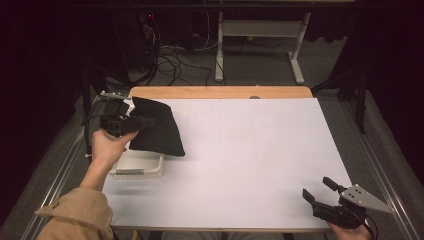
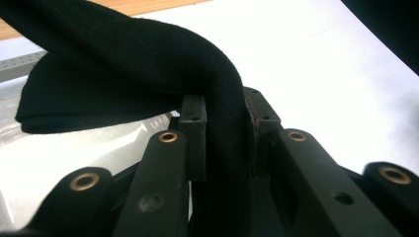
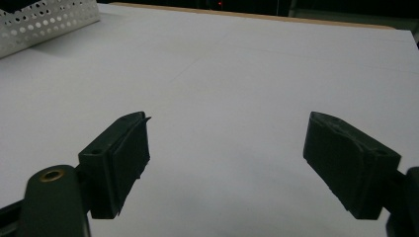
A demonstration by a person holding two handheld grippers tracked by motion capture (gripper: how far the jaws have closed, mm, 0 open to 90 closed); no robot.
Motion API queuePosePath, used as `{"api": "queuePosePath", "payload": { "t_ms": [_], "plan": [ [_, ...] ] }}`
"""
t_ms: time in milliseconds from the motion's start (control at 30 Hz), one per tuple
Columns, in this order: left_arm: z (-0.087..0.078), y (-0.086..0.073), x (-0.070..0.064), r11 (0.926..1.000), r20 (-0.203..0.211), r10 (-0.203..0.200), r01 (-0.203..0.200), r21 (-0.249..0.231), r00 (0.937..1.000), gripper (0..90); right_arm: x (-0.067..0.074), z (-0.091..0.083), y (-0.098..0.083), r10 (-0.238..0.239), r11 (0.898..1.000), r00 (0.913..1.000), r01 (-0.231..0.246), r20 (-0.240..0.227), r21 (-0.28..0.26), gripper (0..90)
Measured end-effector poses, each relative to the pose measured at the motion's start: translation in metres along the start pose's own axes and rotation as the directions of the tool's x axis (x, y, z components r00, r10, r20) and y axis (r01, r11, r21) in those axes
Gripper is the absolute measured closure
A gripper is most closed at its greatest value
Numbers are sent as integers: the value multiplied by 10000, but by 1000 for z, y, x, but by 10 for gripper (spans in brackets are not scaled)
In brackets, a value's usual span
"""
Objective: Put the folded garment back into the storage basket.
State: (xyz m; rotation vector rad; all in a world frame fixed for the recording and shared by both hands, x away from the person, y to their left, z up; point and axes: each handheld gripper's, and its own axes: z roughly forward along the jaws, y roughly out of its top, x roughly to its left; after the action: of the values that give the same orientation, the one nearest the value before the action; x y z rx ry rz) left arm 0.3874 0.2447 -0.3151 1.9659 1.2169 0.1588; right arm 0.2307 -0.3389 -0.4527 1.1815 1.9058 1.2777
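A black cloth (image 1: 157, 131) hangs over the left side of the white table (image 1: 250, 160), held up by my left gripper (image 1: 142, 121). In the left gripper view the cloth (image 2: 148, 69) runs down between the two pads (image 2: 193, 116), which are shut on a fold of it. Part of the cloth drapes above a white perforated basket (image 1: 140, 167). My right gripper (image 1: 317, 190) rests near the table's front right corner; its fingers (image 3: 123, 153) stand wide apart with nothing between them.
The white perforated basket (image 3: 44, 19) sits at the table's left edge under the cloth. A wooden strip (image 1: 220, 92) borders the far edge. Beyond the table are cables and a desk frame (image 1: 260, 45) on the floor.
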Motion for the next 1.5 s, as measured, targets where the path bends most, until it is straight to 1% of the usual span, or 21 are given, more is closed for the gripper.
{"api": "queuePosePath", "payload": {
  "t_ms": [467,567,800,1033,1200,1367,1500],
  "plan": [
    [-11,-4,11,9996,-69,-189,187,-213,9998,718,0,1,0,9,10000,10000,-9,35,46,184],
    [-13,-5,13,9996,-100,-189,187,-213,9998,718,0,1,0,4,10000,10000,-4,42,59,184],
    [-18,-9,21,9992,-260,-350,346,-188,9990,717,0,1,0,4,10000,10000,-4,32,94,184],
    [-18,-12,29,9989,-341,-439,434,-152,9985,717,0,1,0,-2,9999,10000,1,44,105,184],
    [-17,-14,35,9992,-576,-412,411,-25,9975,716,0,1,0,1,9999,10000,-2,66,103,184],
    [-15,-17,39,9994,-1040,-226,250,222,9943,715,0,1,0,13,9999,10000,-13,78,118,184],
    [-13,-19,43,9989,-1408,-119,182,434,9900,714,-1,1,0,7,9999,10000,-8,86,121,183]
  ]
}}
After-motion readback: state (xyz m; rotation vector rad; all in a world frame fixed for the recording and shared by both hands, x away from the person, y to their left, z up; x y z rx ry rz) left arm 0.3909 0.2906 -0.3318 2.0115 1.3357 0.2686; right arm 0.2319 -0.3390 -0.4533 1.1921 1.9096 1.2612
